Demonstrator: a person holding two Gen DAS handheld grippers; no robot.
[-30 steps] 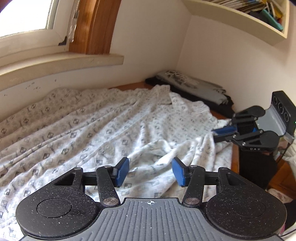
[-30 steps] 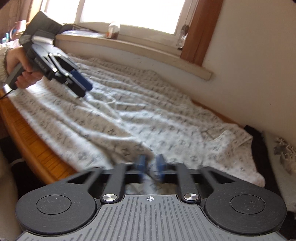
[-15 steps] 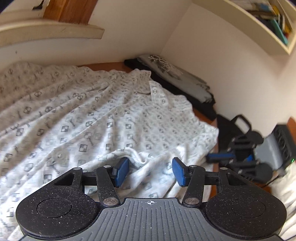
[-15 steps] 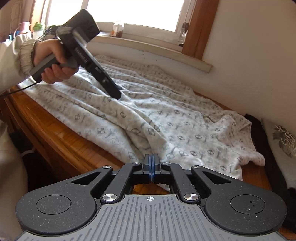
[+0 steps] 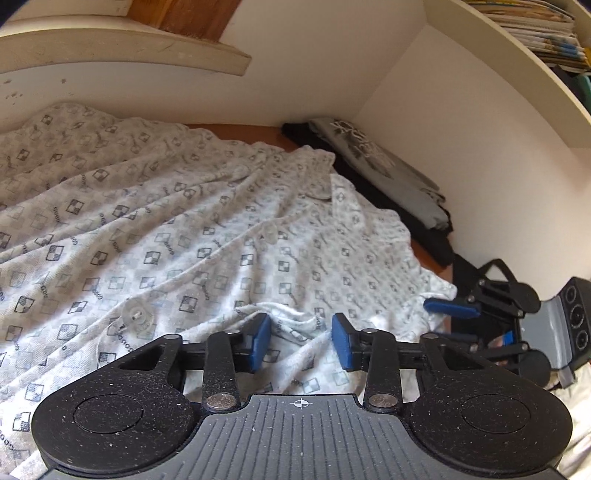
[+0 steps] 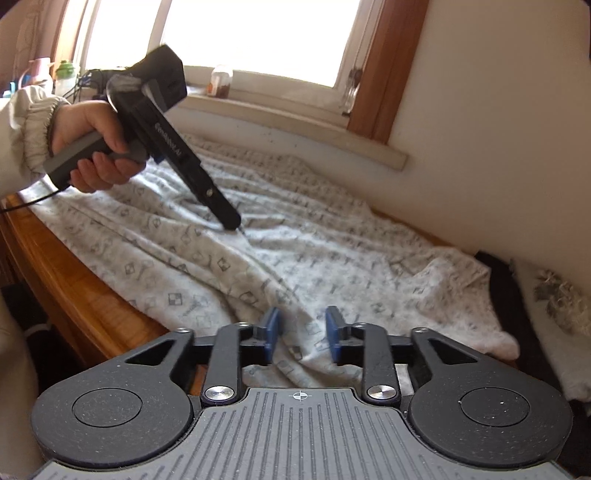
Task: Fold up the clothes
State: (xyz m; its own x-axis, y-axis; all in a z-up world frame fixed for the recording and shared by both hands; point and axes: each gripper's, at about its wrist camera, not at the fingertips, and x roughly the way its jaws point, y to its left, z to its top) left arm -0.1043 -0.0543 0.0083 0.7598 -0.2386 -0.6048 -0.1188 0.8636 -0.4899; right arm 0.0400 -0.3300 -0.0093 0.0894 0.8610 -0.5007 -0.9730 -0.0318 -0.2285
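Note:
A white garment (image 5: 192, 229) with a grey checked print lies spread and wrinkled on the wooden table (image 6: 74, 280). My left gripper (image 5: 301, 339) points down at the garment's near part. Its jaws are closing, with a raised ridge of cloth between the blue pads and no pad pressing on it. In the right wrist view a hand (image 6: 92, 147) holds the left gripper (image 6: 232, 223), whose tip touches the cloth. My right gripper (image 6: 301, 332) is at the garment's near edge. Its jaws are opening and the hem lies loose between them. The right gripper (image 5: 454, 310) also shows beyond the garment's corner.
A stack of folded dark and grey clothes (image 5: 388, 173) lies in the far corner against the wall. A windowsill (image 6: 295, 110) with a jar (image 6: 220, 81) runs behind the table. A shelf of books (image 5: 535, 26) hangs overhead. The table's front edge drops off at the left.
The right gripper, shut half a second ago, now has its jaws apart around the hem. The left gripper came down onto the cloth and its jaws narrowed.

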